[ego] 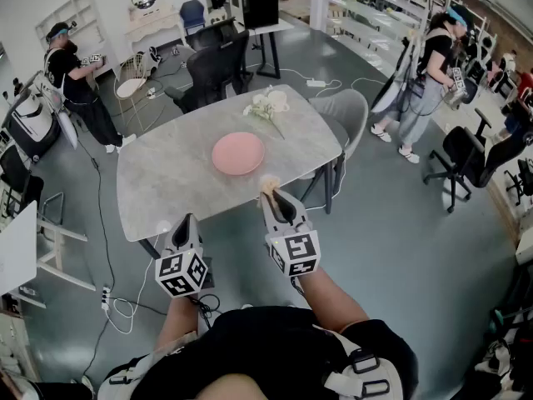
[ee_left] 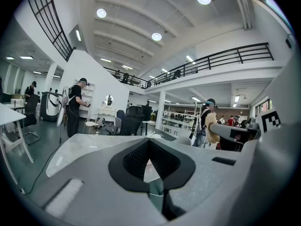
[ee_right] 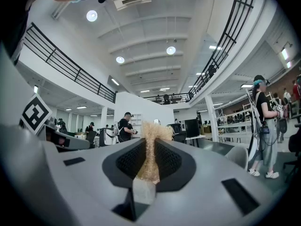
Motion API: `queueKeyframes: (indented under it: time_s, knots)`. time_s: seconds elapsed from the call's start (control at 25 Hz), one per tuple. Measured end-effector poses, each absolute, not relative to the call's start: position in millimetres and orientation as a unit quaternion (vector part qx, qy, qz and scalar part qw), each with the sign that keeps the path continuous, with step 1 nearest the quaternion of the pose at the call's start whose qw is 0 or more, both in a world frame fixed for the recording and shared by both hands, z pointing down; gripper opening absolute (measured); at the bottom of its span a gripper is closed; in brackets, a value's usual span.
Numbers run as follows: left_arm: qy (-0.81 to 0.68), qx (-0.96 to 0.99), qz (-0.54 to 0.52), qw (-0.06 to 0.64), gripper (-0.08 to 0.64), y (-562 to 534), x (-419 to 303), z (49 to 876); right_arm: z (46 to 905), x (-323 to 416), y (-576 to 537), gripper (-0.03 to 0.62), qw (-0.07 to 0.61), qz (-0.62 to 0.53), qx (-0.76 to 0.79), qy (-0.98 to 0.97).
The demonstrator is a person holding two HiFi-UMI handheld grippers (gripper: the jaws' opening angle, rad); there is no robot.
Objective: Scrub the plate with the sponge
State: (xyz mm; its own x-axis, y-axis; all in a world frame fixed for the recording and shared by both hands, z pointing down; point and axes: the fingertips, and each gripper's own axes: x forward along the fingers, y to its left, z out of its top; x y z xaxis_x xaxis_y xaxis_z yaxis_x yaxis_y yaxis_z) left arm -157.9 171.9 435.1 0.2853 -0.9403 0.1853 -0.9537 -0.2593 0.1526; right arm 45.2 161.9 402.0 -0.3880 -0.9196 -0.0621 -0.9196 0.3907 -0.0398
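Observation:
A round pink plate (ego: pixel 237 153) lies near the middle of the grey marble table (ego: pixel 166 182). Both grippers hover at the table's near edge, short of the plate. My right gripper (ego: pixel 270 192) is shut on a tan, fibrous sponge (ego: pixel 269 182), which sticks up between its dark pads (ee_right: pixel 167 161) in the right gripper view as the sponge (ee_right: pixel 151 138). The left gripper view also catches the sponge (ee_left: pixel 212 127) off to its right. My left gripper (ego: pixel 185 222) is shut, with nothing in it, left of the right one; its jaws meet in a narrow V (ee_left: pixel 149 149).
White flowers and a cup (ego: pixel 268 103) sit at the table's far edge. A grey chair (ego: pixel 348 113) stands at the right side and a black office chair (ego: pixel 218 67) behind. People stand at the far left (ego: pixel 73 77) and far right (ego: pixel 433 65). Cables trail on the floor (ego: pixel 112 294).

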Motion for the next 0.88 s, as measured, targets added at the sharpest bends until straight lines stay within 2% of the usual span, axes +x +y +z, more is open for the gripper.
queueKeyframes:
  time_s: [0.88]
  knots:
    - [-0.566,0.814,0.025,0.130,0.005,146.6,-196.7,448.2,406.0,4.6,151.3,0.052,0.026,0.007,-0.581,0.813]
